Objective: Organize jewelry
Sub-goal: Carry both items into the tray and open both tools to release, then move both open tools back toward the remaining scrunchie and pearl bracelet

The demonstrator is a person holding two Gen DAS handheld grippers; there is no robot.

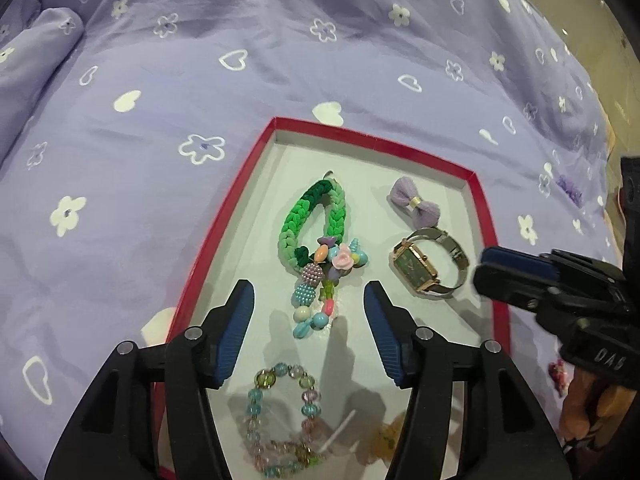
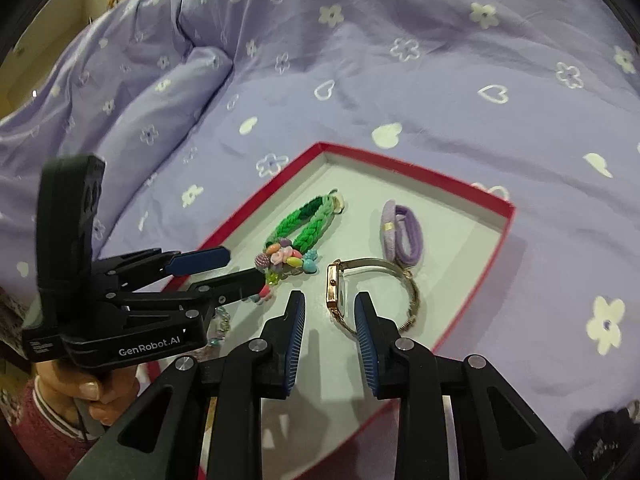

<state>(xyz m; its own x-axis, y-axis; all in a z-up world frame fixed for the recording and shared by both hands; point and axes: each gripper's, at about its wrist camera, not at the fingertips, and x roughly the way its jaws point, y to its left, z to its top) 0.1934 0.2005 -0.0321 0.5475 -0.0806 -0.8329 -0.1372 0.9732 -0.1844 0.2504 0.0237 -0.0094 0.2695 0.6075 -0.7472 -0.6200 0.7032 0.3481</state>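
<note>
I keep both grippers open and empty above the red tray (image 1: 218,236): the left gripper (image 1: 309,300) over the green bracelet (image 1: 310,216), the right gripper (image 2: 330,312) around the watch (image 2: 336,292) without touching it. The pieces lie apart, I think so each stays easy to grasp.

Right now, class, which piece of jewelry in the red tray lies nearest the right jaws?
The gold-cased watch, on edge just beyond the open right gripper. The green braided bracelet, purple bow hair tie and glass bead bracelet lie farther off.
</note>
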